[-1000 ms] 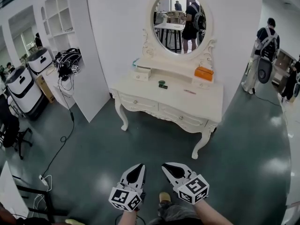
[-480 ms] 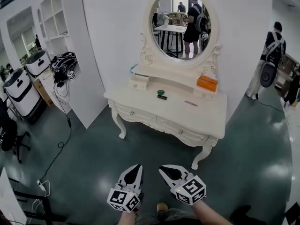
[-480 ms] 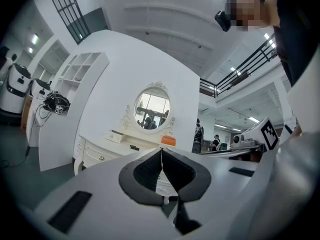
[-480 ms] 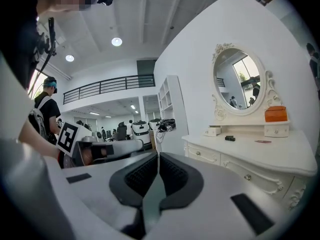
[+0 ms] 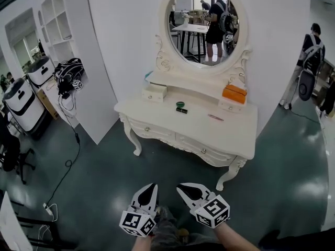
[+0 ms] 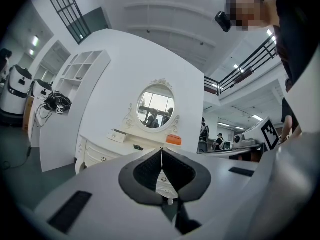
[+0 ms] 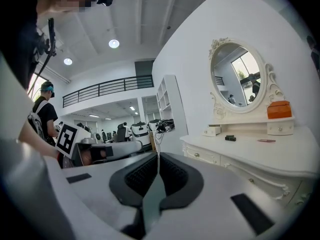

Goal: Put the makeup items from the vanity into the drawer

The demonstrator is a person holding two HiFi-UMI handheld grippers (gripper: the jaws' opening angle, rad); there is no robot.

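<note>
A cream vanity (image 5: pixel 230 135) with an oval mirror (image 5: pixel 205 22) stands against the white wall ahead. On its top lie a small dark green item (image 5: pixel 181 107) and a thin pink stick (image 5: pixel 215 117); an orange box (image 5: pixel 234 93) sits on the right riser. Two drawers with knobs (image 5: pixel 147 129) are closed in its front. My left gripper (image 5: pixel 151 186) and right gripper (image 5: pixel 180 187) hang side by side over the floor, short of the vanity, both shut and empty. The vanity also shows in the left gripper view (image 6: pixel 100 151) and the right gripper view (image 7: pixel 260 151).
A white partition with shelves (image 5: pixel 60 22) stands at the left, with a table of cables and gear (image 5: pixel 70 72) beside it. A black cable (image 5: pixel 68 163) runs over the green floor. People stand at the far right (image 5: pixel 313 51). White machines (image 5: pixel 21 101) sit far left.
The vanity has come nearer and sits larger in the head view. Both grippers stay shut, side by side at the bottom of the frame.
</note>
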